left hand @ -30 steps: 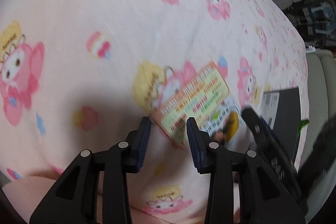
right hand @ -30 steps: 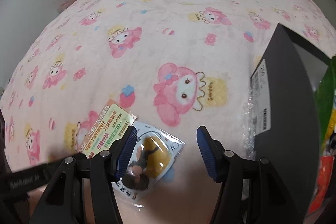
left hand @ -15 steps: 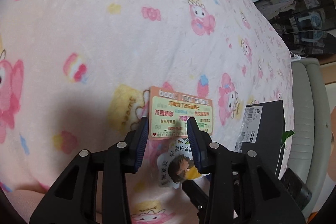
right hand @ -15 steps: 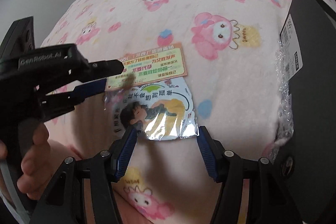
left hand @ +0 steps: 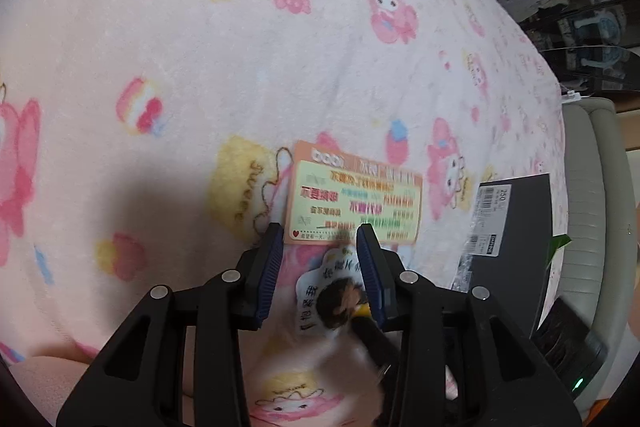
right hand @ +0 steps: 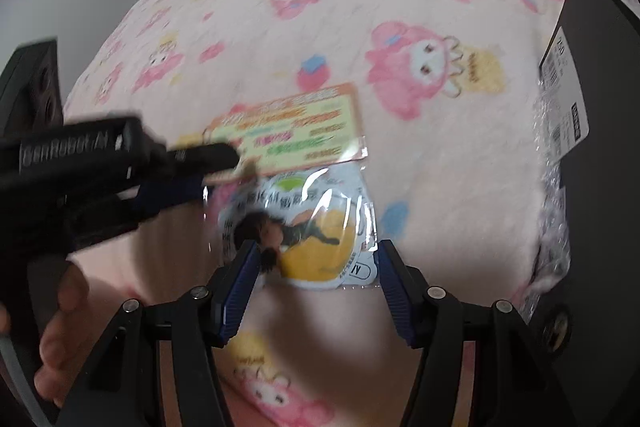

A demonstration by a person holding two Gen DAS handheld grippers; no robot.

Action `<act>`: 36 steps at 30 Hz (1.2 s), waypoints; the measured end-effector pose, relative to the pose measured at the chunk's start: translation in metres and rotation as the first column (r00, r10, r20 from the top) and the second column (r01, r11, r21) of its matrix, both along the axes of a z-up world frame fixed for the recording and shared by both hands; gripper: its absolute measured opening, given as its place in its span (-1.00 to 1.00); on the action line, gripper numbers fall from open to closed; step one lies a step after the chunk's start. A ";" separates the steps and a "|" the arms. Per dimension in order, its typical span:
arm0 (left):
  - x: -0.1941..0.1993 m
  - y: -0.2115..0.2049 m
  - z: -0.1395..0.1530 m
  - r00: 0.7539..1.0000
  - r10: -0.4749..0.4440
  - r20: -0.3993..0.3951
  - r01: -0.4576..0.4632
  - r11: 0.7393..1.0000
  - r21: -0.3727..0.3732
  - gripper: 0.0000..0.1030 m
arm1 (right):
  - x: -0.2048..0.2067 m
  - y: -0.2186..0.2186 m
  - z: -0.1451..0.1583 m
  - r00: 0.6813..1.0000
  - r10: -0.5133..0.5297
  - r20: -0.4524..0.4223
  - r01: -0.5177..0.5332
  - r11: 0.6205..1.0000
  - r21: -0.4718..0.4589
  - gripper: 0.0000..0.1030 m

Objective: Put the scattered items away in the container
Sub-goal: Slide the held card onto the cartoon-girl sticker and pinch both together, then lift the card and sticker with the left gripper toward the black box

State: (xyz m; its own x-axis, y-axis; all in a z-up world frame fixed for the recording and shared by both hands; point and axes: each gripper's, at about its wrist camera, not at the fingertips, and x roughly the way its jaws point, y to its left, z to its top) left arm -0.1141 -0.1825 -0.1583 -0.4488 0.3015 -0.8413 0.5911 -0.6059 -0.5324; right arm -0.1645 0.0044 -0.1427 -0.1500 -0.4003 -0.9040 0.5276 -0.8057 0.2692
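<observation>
Both grippers, left gripper (left hand: 318,247) and right gripper (right hand: 314,259), hang with fingers spread, each lined up to pinch a card (left hand: 356,203) or sticker packet (right hand: 308,227) lying flat on the bed (right hand: 400,7), beside the black box (right hand: 600,147).

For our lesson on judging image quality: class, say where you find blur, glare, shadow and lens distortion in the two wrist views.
Left wrist view: the fisheye bows the blanket; a dark shadow lies left of the orange card, whose print is smeared. Right wrist view: the left gripper is motion-blurred; glare streaks the sticker packet; the black box curves at the frame edge.
</observation>
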 end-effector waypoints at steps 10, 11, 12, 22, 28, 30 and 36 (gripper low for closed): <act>-0.005 0.006 -0.004 0.999 -0.013 0.053 0.015 0.999 -0.048 -0.28 | 0.009 0.004 0.013 1.000 -0.019 -0.021 0.019 1.000 -0.002 0.09; -0.006 0.007 -0.005 0.998 -0.014 0.060 0.017 0.998 -0.053 -0.28 | 0.006 0.000 0.011 0.999 -0.023 -0.022 0.023 1.000 -0.009 0.09; -0.006 0.007 -0.006 0.998 -0.016 0.067 0.020 0.998 -0.057 -0.28 | 0.004 -0.004 0.008 0.999 -0.023 -0.024 0.023 1.000 -0.011 0.09; -0.007 0.015 -0.004 0.997 -0.077 0.023 0.077 0.997 -0.025 -0.28 | 0.006 -0.012 0.007 0.999 0.027 -0.033 -0.028 0.999 -0.026 0.06; 0.005 0.025 0.017 0.989 -0.122 -0.080 0.121 0.993 -0.017 -0.28 | 0.019 0.012 0.038 0.999 0.017 -0.044 -0.021 0.995 -0.093 0.06; 0.008 0.029 0.023 0.984 -0.142 -0.108 0.142 0.990 -0.006 -0.28 | 0.026 0.018 0.048 0.998 0.018 -0.060 -0.024 0.995 -0.100 0.06; 0.020 0.047 0.058 0.959 -0.206 -0.193 0.214 0.976 0.024 -0.28 | 0.038 0.050 0.079 0.995 0.016 -0.094 -0.029 0.989 -0.145 0.06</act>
